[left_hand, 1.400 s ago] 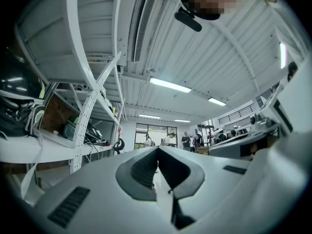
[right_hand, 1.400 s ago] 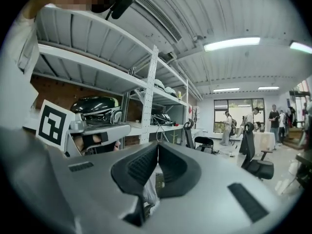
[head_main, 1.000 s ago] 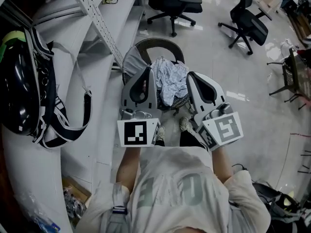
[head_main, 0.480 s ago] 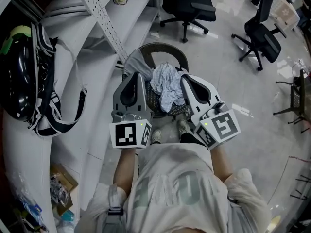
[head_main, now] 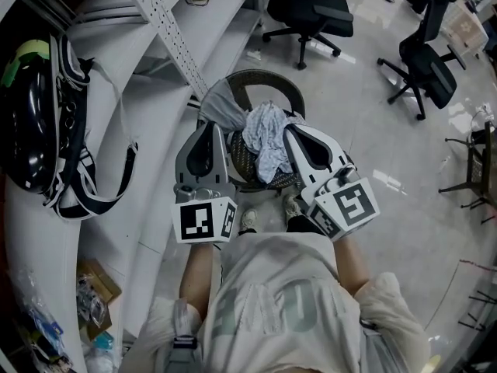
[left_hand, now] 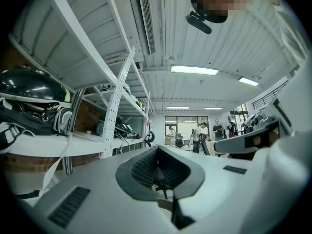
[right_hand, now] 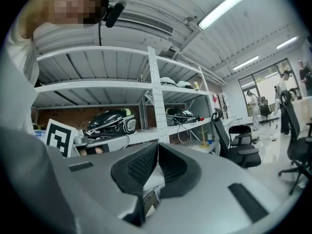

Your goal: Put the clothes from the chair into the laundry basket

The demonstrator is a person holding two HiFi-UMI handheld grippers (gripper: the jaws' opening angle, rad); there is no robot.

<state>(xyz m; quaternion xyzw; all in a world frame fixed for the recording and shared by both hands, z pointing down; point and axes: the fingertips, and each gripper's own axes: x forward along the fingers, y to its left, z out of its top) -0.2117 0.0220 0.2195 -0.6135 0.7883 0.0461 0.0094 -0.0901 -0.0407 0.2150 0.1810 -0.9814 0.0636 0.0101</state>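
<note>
A crumpled pale patterned garment (head_main: 264,130) lies on the dark round-backed chair (head_main: 264,76) just ahead of me, and a grey garment (head_main: 221,111) hangs over its back left. My left gripper (head_main: 208,127) (left_hand: 158,147) hovers over the chair's left side, shut and empty. My right gripper (head_main: 293,132) (right_hand: 158,145) hovers just right of the patterned garment, shut as well with nothing between its pads. Both point level, above the clothes and not touching them. No laundry basket shows in any view.
White metal shelving (head_main: 155,92) runs along the left, with a black helmet (head_main: 27,123) and straps on it. Two black office chairs (head_main: 311,10) (head_main: 427,61) stand on the glossy floor beyond. My feet (head_main: 248,220) are right at the chair's front.
Both grippers have drifted a little lower and left in the head view, still side by side over the chair. Nothing was taken hold of; the clothes lie as before.
</note>
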